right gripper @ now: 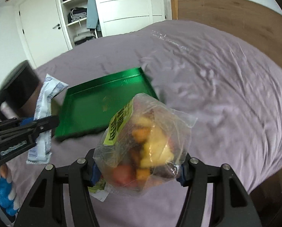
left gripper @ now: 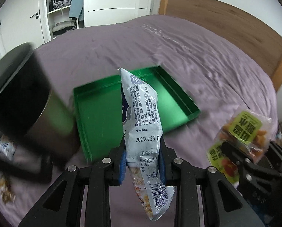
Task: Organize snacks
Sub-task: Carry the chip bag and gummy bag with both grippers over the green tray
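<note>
Snacks are in both your tools; the left gripper (left gripper: 141, 162) pinches a long white printed foil sachet (left gripper: 142, 121), the right gripper (right gripper: 139, 172) pinches a clear crinkled plastic bag of yellow and orange pieces (right gripper: 146, 147); both hang above the purple wrinkled bedsheet (right gripper: 216, 87). Bring them over the shallow green metal tray (left gripper: 103, 109) and lower them flat before you release; the glossy floor looks slippery; a dark round bin (left gripper: 21, 98) stands beside it.

- Green tray (left gripper: 95, 109): glossy, smooth, with a metallic sheen.
- Pale snack packet (left gripper: 141, 113): shiny printed plastic film, creased.
- Clear snack bag (right gripper: 150, 147): thin transparent plastic, crinkled.
- Bedsheet (right gripper: 226, 94): matt purple cloth, wrinkled.
- Headboard (right gripper: 235, 15): matt wood grain.
</note>
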Tool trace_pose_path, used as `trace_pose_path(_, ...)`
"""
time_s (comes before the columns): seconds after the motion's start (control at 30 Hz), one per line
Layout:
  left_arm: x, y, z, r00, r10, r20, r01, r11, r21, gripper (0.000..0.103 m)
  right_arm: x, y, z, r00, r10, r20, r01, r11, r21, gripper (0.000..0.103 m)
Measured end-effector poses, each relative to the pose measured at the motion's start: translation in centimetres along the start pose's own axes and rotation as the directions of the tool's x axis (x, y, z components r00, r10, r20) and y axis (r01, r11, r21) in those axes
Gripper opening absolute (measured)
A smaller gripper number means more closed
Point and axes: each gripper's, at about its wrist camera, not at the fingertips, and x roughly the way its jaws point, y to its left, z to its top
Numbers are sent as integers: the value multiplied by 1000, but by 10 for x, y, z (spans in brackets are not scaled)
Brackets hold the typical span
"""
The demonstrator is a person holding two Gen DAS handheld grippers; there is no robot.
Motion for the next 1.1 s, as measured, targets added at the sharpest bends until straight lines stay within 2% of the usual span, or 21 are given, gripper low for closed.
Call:
trace_pose_path(0.17, 47, 25, 39, 997, 70, -21, -71, 996, -55, 24, 55, 18, 54, 999, 8, -34, -11, 996, -92, 18)
trace_pose_path(0.27, 67, 35, 48, 991, 130, -40, -132, 990, -49, 24, 83, 22, 79, 998, 22, -60, -29, 993, -115, 18)
trace_pose_path(0.4, 97, 42, 57, 982, 173, -78, -178, 982, -69, 24, 118, 27, 105, 994, 37, -99, -53, 984, -168, 18)
trace_pose_path(0.43, 105, 43, 60, 977, 200, -81, -205, 976, -66, 24, 125, 30, 109, 994, 35, -103, -54, 981, -186, 18)
trace_pose_path(0.53, 119, 47, 66, 971, 219, -91, -227, 971, -80, 24, 145, 36, 119, 992, 43, -122, -70, 972, -222, 18)
trace_pose_path(0.73, 143, 57, 72, 945, 309, -102, -319, 943, -92, 24, 183, 40, 132, 986, 61, -156, -101, 960, -262, 18)
trace_pose_path(1.1, 163, 61, 74, 925, 368, -90, -377, 920, -104, 24, 217, 42, 134, 979, 80, -190, -135, 946, -294, 18)
